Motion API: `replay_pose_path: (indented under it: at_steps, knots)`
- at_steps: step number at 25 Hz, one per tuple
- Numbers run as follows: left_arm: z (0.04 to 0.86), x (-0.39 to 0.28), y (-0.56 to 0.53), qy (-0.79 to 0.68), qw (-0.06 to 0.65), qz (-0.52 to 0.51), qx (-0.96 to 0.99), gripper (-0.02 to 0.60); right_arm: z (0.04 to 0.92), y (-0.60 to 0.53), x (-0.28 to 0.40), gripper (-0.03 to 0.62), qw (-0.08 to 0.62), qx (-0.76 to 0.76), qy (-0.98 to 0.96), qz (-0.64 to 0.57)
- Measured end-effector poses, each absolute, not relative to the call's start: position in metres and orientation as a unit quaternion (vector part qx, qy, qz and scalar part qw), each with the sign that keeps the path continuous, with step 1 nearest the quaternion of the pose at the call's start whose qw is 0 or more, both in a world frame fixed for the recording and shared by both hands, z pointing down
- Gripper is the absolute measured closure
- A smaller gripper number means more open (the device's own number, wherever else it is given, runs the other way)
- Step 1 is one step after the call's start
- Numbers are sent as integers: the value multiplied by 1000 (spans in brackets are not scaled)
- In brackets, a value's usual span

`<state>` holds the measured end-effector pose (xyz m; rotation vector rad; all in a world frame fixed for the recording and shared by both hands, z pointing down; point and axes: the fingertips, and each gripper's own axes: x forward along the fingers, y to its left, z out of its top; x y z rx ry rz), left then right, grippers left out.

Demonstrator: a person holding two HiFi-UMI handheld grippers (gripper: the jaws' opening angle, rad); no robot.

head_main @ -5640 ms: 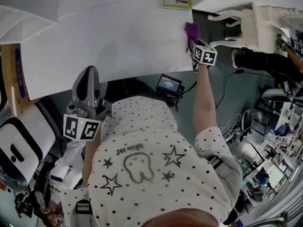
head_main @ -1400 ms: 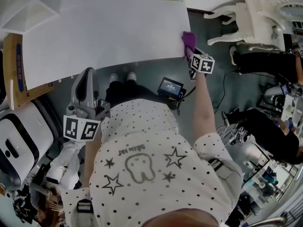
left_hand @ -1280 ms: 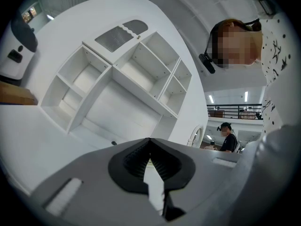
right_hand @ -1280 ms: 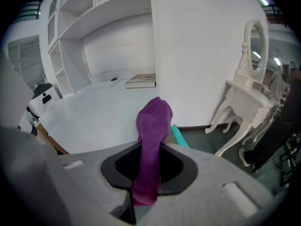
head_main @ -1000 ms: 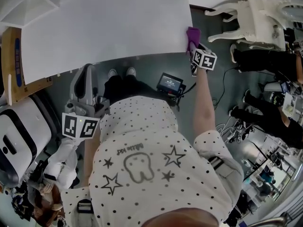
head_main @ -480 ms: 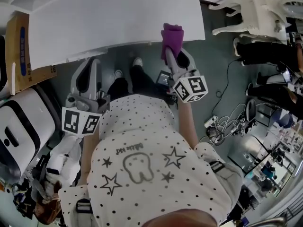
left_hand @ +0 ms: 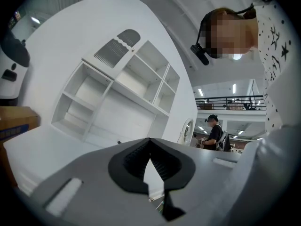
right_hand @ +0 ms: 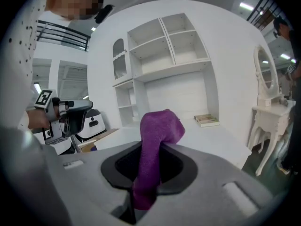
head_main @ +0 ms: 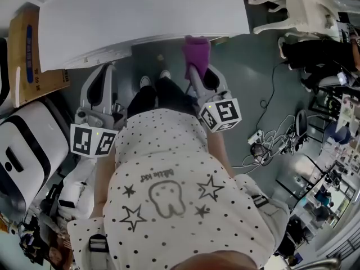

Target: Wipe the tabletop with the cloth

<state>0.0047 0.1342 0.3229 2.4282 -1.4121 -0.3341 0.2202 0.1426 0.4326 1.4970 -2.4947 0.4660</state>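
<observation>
Right gripper (head_main: 194,71) clamps the purple cloth (head_main: 196,48) — near the tabletop (head_main: 140,10) edge.

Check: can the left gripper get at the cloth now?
Probably yes. The cloth is clamped in the right gripper, free end sticking out past the jaws; nothing shows between it and the left gripper, though its jaws are shut and must open first.

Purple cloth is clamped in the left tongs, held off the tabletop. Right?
Wrong side. The cloth is clamped in the right tongs, not the left; the right gripper view shows it between them. The left tongs are shut on nothing. The rest holds: the cloth is off the tabletop.
</observation>
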Motion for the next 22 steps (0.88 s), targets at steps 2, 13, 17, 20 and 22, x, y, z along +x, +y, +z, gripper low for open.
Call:
replay_pose_path:
  at_steps: [2, 13, 17, 20, 22]
  knots:
    - [322, 5, 135, -494, 153, -115, 848, 586, 430, 143, 218, 522, 107, 504, -845, 145]
    - [320, 23, 133, -514, 167, -111, 834, 591, 403, 128, 251, 523, 125, 507, -846, 112]
    - [322, 17, 135, -522, 171, -114, 828, 591, 400, 128, 259, 522, 132, 514, -842, 103]
    - [323, 16, 134, -523, 169, -111, 828, 591, 400, 130, 267, 523, 133, 523, -836, 102]
    - [323, 16, 133, -524, 167, -109, 828, 591, 402, 131, 275, 523, 135, 528, -832, 103]
